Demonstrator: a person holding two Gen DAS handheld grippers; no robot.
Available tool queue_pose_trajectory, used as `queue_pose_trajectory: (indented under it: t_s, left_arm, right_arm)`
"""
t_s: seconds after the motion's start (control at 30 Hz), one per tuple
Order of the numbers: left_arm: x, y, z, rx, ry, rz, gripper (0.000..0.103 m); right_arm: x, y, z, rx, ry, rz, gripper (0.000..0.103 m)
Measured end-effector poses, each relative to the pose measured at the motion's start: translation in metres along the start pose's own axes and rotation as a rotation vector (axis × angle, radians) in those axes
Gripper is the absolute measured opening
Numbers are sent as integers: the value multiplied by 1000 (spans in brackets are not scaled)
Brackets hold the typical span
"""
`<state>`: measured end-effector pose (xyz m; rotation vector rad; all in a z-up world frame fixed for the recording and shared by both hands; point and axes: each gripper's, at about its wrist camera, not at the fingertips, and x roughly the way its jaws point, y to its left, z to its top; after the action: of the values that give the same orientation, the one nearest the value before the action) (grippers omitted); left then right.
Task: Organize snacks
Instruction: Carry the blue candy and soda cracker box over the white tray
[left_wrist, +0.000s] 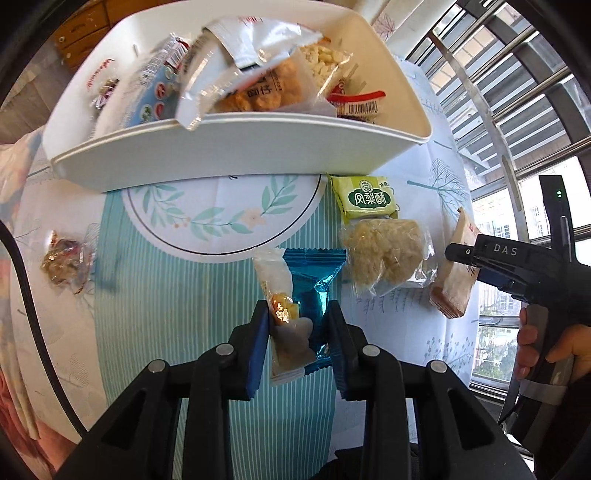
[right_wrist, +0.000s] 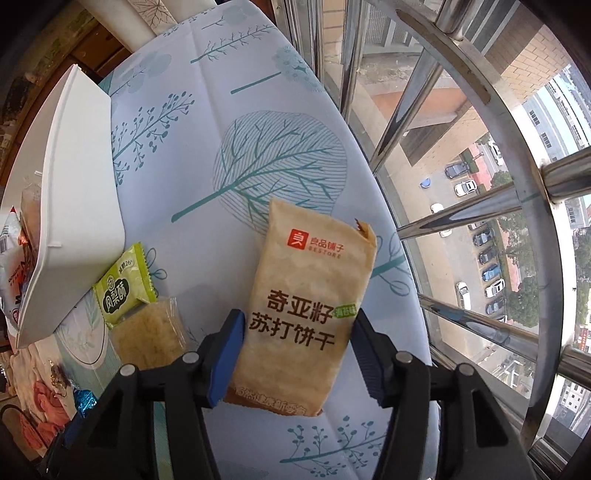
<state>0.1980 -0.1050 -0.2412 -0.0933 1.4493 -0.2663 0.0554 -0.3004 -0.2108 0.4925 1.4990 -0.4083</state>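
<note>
1. The left gripper (left_wrist: 298, 334) is clamping its blue-padded jaws together on two small snack packets at once: a shiny blue foil packet (left_wrist: 316, 291) and a clear plastic packet with a golden pastry inside (left_wrist: 284, 314). Both are standing up between the pads, above the striped teal tablecloth (left_wrist: 166, 295).
2. The right gripper (right_wrist: 299, 356) is pointing down at the table with a tan paper-look cracker packet with dark Chinese lettering (right_wrist: 306, 295) between its jaws. The jaws are standing partly apart; the left pad is sitting against the packet's edge, but whether the right pad is touching it I cannot tell.
3. In the left wrist view a hand (left_wrist: 546, 350) is holding that right gripper by its handle, beside the window bars (left_wrist: 517, 92).
4. One white plastic bin (left_wrist: 240, 147) is sitting at the back of the table, piled with many mixed wrappers; an exact count is not possible.
5. Loose on the cloth: one green pineapple-cake packet (left_wrist: 365, 199) beside the bin, one clear bag of pale crumbly rice cake (left_wrist: 384, 254) touching it, and one small clear-wrapped dark candy (left_wrist: 66, 260) well apart on the left.
6. That is making six snacks outside the bin, three of them between jaws.
</note>
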Motion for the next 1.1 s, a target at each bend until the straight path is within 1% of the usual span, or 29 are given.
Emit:
queue_pose_trajectory:
  t_s: [0.23,0.4,0.53,0.7,0.9,1.1]
  left_arm:
    - [-36,5,-10,-2,-65,6,29]
    - [-65,13,-12,-3,-114,12,28]
    - [-90,21,-8,-3,-155,26,28]
    - [-116,35,4,-16,-211,38,28]
    - [-143,54,29,-30,-274,68,28]
    - [-163,73,58,-45,-339,89,28]
  right_arm:
    - [-18,-1,-7,-11,-41,35,58]
    - [-45,6,-19,-35,-86,66,58]
    - [-68,15,-26,-52,-125,98,58]
    - [-96,33,-26,-68,-171,156,58]
    - [-126,54,-22,-79,-239,242,58]
    - [-142,80,-17,-117,-298,277,58]
